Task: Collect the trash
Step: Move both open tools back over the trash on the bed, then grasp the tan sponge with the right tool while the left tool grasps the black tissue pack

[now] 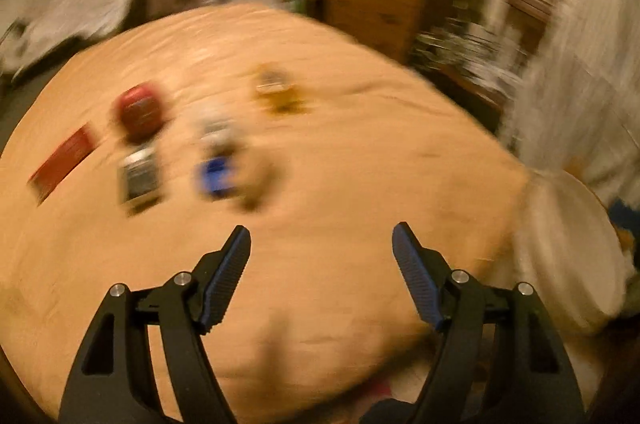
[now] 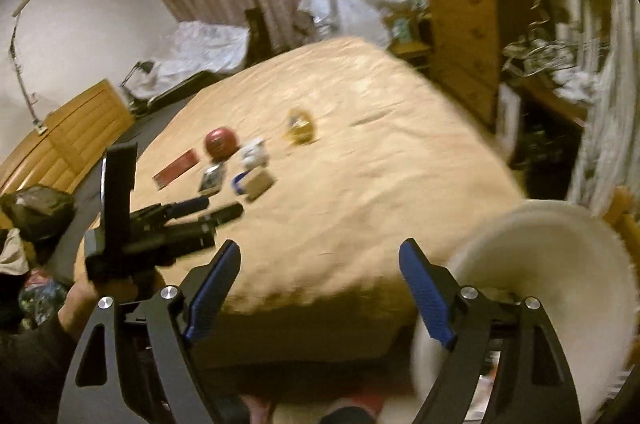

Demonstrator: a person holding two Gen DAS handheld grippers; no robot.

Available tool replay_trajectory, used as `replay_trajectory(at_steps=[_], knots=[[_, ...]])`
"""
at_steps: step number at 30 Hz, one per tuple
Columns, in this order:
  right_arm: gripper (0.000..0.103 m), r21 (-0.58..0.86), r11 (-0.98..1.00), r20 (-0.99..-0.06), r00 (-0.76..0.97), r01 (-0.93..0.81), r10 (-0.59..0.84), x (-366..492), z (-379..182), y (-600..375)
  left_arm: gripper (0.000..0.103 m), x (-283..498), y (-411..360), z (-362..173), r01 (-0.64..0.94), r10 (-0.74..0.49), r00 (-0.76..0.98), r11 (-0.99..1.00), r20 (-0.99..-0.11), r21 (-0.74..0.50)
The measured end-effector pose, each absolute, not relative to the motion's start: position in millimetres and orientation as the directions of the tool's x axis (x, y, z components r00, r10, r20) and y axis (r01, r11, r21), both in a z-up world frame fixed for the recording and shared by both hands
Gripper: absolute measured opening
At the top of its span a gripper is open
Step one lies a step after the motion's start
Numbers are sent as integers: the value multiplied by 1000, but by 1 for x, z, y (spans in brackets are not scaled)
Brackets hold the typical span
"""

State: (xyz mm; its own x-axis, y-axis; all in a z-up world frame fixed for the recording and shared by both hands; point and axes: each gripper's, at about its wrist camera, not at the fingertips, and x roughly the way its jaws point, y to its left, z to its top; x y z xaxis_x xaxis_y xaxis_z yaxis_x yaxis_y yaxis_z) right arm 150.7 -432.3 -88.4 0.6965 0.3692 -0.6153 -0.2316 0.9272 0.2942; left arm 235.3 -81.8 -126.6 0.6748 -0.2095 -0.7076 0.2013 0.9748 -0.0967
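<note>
A wide bed [image 2: 340, 152] fills most of both views; its cover is a soft peach-orange cloth with small wrinkles. At its near right corner stands a round white bin [image 2: 552, 288] with a smooth inner wall and a fuzzy rim. A wooden chest of drawers [image 2: 460, 40] stands behind the bed, and a crumpled white sheet [image 2: 200, 52] lies at the far left.

The trash lies in a loose group on the left part of the bed cover, well apart from the bin. There is a flat red packet [image 2: 176, 164], long and rectangular, and just beside it a round red lid-like thing [image 2: 220, 142]. Near them lie a small dark shiny wrapper [image 2: 211, 180], a crumpled white piece [image 2: 254, 152], a small brown box [image 2: 259, 186] with something blue at its left end, and, farther away, a yellow crinkled wrapper [image 2: 299, 128].

The left hand-held gripper [image 2: 212, 208] is black, with two rod-like fingers side by side, and it hangs over the near left edge of the bed. In its own view the left hand-held gripper [image 1: 322, 236] is spread, with nothing between the ribbed blue pads [image 1: 228, 276]. The right hand-held gripper [image 2: 320, 252] is also spread wide and empty, above the near edge of the bed.
</note>
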Motion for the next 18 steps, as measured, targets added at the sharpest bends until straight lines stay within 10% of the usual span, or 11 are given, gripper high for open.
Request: replay_trajectory(at_steps=[8,18], knots=[[82,410,863,-636,585,-296,503,226,-118,-344,75,293,48,-147,-82,-47,667,987,-744,-136],[82,456,836,-675,493,-306,549,297,-154,-276,81,358,56,-170,-72,-55,637,989,-769,-130]])
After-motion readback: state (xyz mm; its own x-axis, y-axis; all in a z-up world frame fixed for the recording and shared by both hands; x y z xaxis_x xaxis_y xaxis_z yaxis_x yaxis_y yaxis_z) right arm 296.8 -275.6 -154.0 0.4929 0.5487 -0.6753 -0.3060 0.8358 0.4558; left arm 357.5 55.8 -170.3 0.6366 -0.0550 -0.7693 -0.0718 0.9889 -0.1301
